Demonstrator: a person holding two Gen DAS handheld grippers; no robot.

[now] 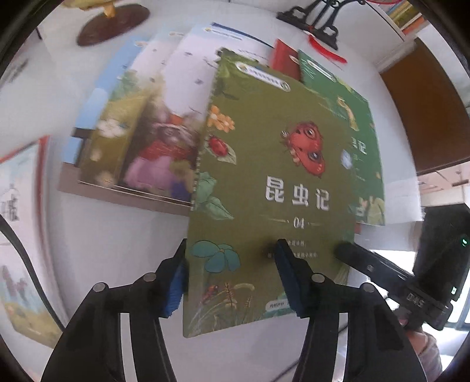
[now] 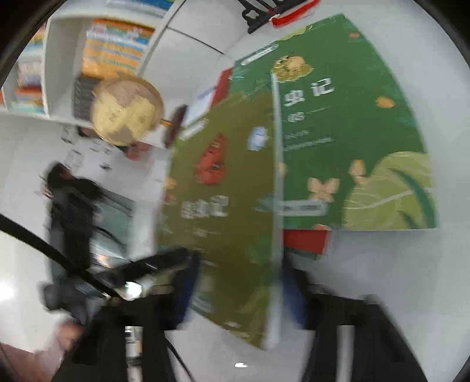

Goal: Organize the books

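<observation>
Left tool (image 1: 232, 274): pinching the near end of the olive-green insect book (image 1: 273, 188). One blue-padded finger (image 1: 289, 273) lies on the cover, the other sits at the book's left edge and under it.
Right tool (image 2: 238, 293): blurred in its own view; its fingers stand on either side of the same book's lower right corner and look closed on it. In the left wrist view one of its black fingers (image 1: 364, 261) touches the cover at about 4 o'clock.
Olive-green insect book: lifted and tilted, cover up, with a red butterfly, a ladybird and the number 04 on it. It fills the middle of the left wrist view, its spine toward 9 o'clock.
Bright green book (image 1: 352, 141): flat on the white desk (image 1: 111, 241), partly under the olive one, showing out toward 2 o'clock. In the right wrist view it takes up the 2 o'clock side.
Red book (image 1: 283, 60): peeking out from beneath the bright green one near 12 o'clock.
Fanned picture books (image 1: 141, 129): overlapping one another on the desk toward 10 o'clock, beside the lifted book.
Open book (image 1: 20, 223): at the 9 o'clock edge, pages too blurred to read.
Globe (image 2: 126, 110): cream and gold, at 10 o'clock in the right wrist view; its dark round base (image 1: 113, 25) sits at 11 o'clock in the left.
Black ornate stand (image 1: 315, 20): at 1 o'clock, a red tassel (image 1: 326, 48) hanging from it.
Bookshelf (image 2: 67, 58): white, at 11 o'clock in the right wrist view, packed with colourful spines.
</observation>
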